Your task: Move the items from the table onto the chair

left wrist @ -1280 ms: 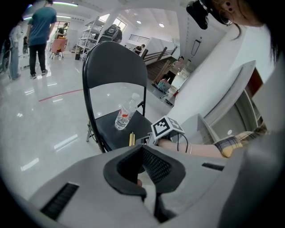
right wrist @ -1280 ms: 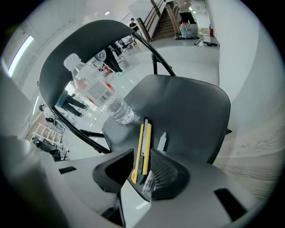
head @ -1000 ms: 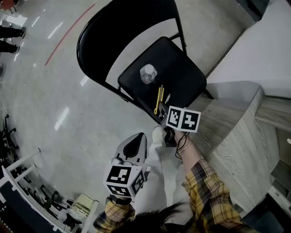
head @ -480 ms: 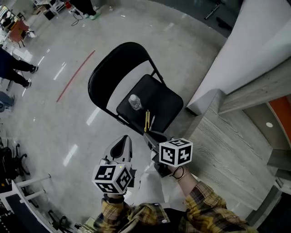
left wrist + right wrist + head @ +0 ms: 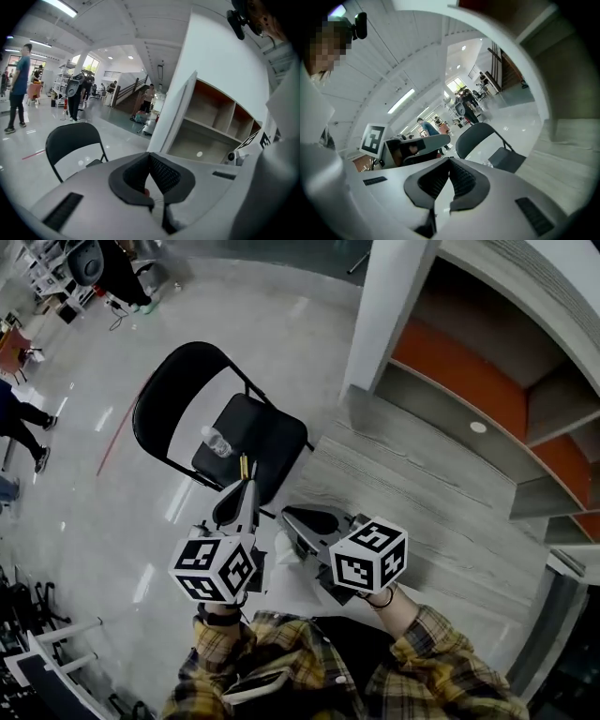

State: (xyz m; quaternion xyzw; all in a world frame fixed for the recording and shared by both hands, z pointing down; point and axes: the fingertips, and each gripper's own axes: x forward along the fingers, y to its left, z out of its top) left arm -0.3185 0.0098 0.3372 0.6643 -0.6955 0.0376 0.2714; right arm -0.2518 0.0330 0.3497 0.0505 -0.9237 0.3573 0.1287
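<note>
A black folding chair (image 5: 174, 390) stands on the shiny floor. On its seat stand a clear water bottle (image 5: 216, 440) and a yellow pen (image 5: 244, 466), with a thin dark item beside the pen that is too small to identify. My left gripper (image 5: 248, 493) hovers shut and empty just short of the seat's near edge. To its right my right gripper (image 5: 292, 517) is also shut with nothing in it, clear of the chair. The chair (image 5: 75, 140) shows in the left gripper view beyond the shut left gripper (image 5: 150, 157). The right gripper view shows the chair (image 5: 485, 136) past the shut right gripper (image 5: 450, 161).
A grey wood-grain surface (image 5: 422, 474) stretches to the right of the chair, below shelving with an orange back panel (image 5: 469, 381). A white pillar (image 5: 389, 296) rises behind it. People (image 5: 19, 423) stand at the far left of the floor.
The right gripper has drawn back from the chair seat and its jaws have closed empty. The head view has swung right, so the chair now sits further left and farther off.
</note>
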